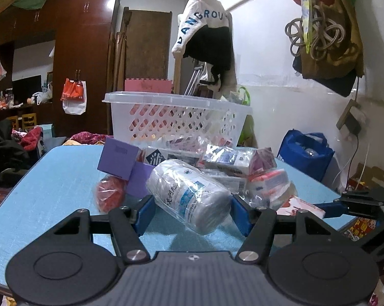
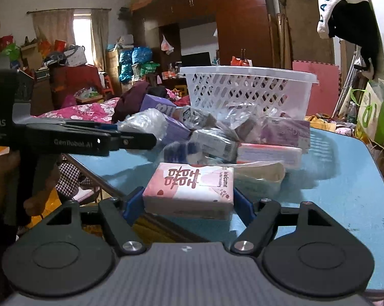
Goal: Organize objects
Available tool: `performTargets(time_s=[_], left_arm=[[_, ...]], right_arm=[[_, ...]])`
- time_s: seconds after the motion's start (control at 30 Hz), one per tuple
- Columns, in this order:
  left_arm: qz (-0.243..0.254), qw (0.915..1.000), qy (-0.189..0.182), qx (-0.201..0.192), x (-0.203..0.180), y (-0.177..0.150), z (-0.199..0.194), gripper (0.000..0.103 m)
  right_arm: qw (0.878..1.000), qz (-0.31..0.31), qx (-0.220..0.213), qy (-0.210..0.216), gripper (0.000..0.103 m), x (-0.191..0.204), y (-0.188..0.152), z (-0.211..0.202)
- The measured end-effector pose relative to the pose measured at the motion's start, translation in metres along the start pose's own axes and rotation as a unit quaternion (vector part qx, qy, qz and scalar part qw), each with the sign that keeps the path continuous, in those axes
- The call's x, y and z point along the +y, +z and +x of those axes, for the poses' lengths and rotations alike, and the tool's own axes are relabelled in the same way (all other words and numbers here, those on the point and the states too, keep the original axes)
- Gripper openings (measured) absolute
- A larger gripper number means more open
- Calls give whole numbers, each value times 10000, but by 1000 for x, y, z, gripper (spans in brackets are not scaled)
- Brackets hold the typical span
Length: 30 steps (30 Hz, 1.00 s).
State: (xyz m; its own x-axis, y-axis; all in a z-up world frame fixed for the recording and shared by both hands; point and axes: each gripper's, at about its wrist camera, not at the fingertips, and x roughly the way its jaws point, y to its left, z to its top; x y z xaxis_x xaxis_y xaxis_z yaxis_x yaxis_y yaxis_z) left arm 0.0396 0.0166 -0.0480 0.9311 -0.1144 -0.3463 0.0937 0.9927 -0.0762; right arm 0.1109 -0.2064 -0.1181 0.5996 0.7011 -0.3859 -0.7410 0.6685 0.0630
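Two grippers are at work over the blue table (image 1: 51, 178), and each one has something between its blue pads. The left gripper (image 1: 190, 210) is closed on a white bottle wrapped in clear plastic (image 1: 189, 195); the bottle lies tilted, its bottom end toward the camera, and both pads press on its sides. The right gripper (image 2: 189, 201) clamps a pink and white tissue pack (image 2: 189, 187) with red characters and the word "Welcome" on it; the pack sits flat between the pads, at the near edge of the table.

Just behind the bottle is a heap of small things: a purple box (image 1: 118, 162), a red mesh ball (image 1: 109, 193) to the left of the bottle, and several medicine boxes in plastic bags (image 1: 232, 162) to the right of it. Behind the heap, at the far side of the table, stands a white lattice basket (image 1: 176, 117), upright. Some boxes show through its wall, but I cannot tell what they are.

Farther back from the basket are a dark wooden wardrobe (image 1: 84, 51) and a white and black garment (image 1: 207, 33) hanging on the wall.
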Motion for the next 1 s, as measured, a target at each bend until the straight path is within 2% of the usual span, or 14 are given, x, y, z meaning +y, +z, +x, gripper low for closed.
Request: performTargets(time_s=[0.23, 0.4, 0.57, 0.67, 0.77, 0.83, 1.0], left_arm=[[-44, 9998, -82, -200, 2, 11, -8, 67], [-38, 9986, -147, -510, 4, 33, -14, 67], [-2, 9969, -104, -776, 11, 91, -5, 67], [-60, 9967, -41, -813, 17, 136, 20, 67], [-195, 9981, 89, -581, 22, 172, 57, 67], [-244, 9988, 237, -356, 25, 186, 84, 67], [-288, 9984, 494, 13, 32, 192, 125, 68]], right_arm=[[9994, 110, -278, -195, 76, -13, 12, -16], [9979, -87, -563, -321, 76, -16, 44, -20], [9936, -371, -924, -527, 76, -27, 103, -8], [9910, -433, -1054, -706, 76, -42, 147, 18], [9918, -268, -919, -852, 76, -62, 177, 55], [9922, -193, -815, -928, 76, -74, 184, 74], [9922, -273, -569, -1072, 77, -85, 185, 104]])
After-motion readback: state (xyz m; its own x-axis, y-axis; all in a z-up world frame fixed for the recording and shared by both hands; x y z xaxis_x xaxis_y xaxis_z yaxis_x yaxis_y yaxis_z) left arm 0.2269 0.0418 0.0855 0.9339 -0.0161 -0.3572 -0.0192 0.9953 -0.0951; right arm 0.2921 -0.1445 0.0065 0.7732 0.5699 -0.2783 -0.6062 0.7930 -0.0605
